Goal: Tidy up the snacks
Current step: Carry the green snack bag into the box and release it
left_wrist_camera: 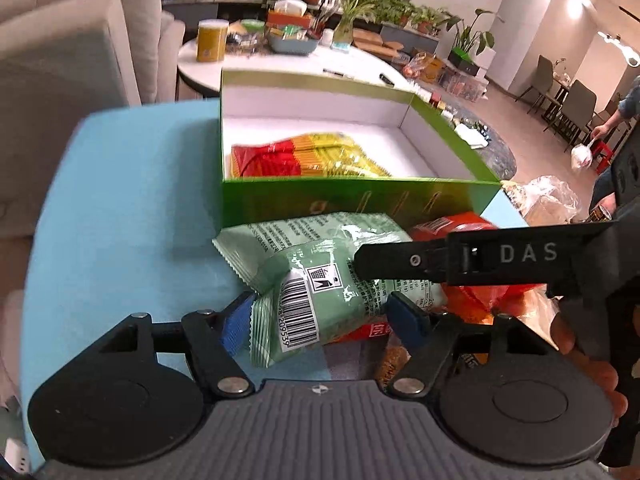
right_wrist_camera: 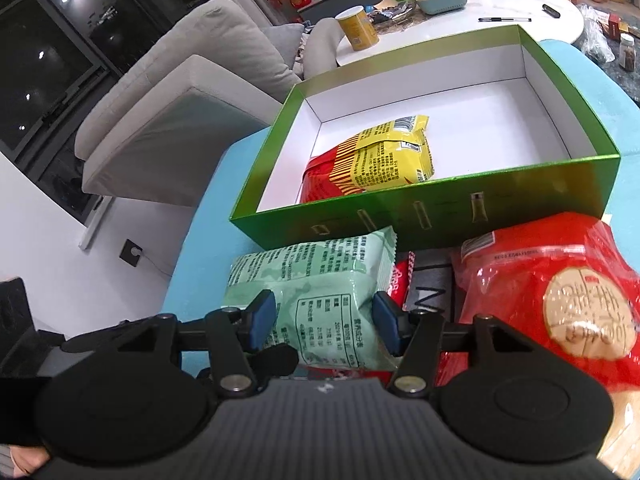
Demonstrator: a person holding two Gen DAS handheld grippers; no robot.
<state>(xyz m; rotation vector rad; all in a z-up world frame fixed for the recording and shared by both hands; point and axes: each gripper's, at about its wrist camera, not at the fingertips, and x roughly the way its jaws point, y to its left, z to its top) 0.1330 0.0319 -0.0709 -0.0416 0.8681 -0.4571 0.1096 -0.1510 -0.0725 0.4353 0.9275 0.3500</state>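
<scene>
- Green packet [left_wrist_camera: 320, 280] lies just before the green box [left_wrist_camera: 360, 200], long axis running toward it.
- Left gripper [left_wrist_camera: 324, 320] straddles its barcode end, pads apart.
- Right gripper [right_wrist_camera: 324, 324] spread wide around the packet.

The right tool's finger [left_wrist_camera: 480, 258], crossing just ahead of the left tool, bears "DAS"; the green packet [left_wrist_camera: 320, 280] between the left tool's pads shows a barcode ending "209539" and a bin sign; its other print is too small to read.
</scene>
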